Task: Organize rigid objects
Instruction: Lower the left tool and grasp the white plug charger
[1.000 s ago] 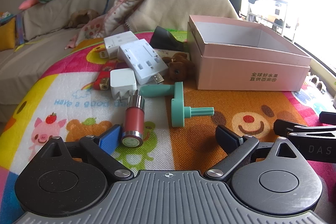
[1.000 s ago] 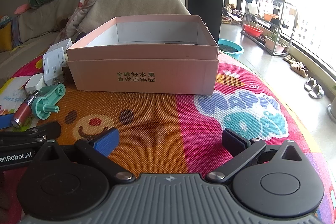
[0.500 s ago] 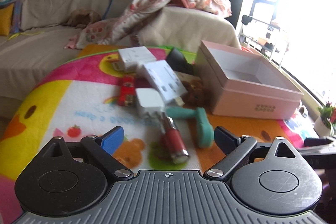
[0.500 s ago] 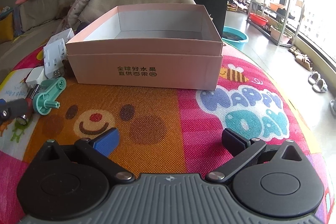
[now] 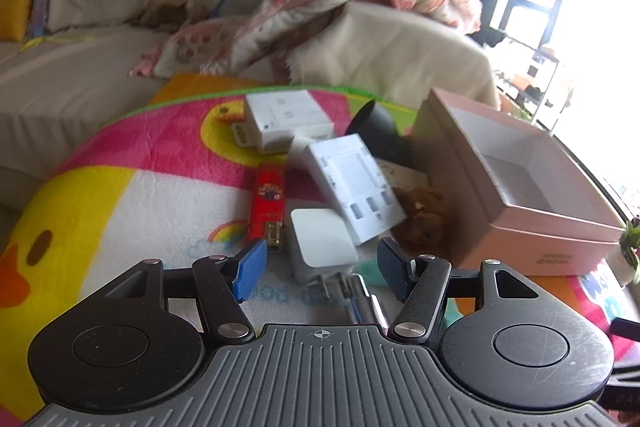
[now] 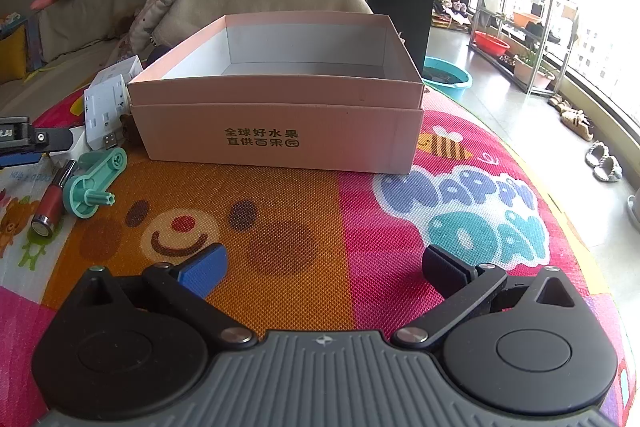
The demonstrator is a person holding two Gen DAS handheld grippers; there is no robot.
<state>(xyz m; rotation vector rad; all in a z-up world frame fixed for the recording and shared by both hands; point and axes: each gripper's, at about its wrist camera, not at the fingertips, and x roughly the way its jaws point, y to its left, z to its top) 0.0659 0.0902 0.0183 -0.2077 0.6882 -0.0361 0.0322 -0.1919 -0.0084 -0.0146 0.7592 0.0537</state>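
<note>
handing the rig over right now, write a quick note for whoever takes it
Left gripper: open, empty, fingers either side of the white charger cube.
Right gripper: open, empty, over bare mat in front of the pink box.
Beside the box on the mat: white power strip, white adapter box, red lighter, teal crank handle, red tube, small brown plush.
Done: nothing visible in the box.
Left: everything; the charger cube looks like the next pick.

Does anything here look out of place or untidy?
Yes. The pink box holds nothing in the part that shows, while the rigid items lie jumbled beside it on the mat: two white adapters overlapping, a white charger, a red lighter and a green crank. A small brown plush toy sits among them.
</note>
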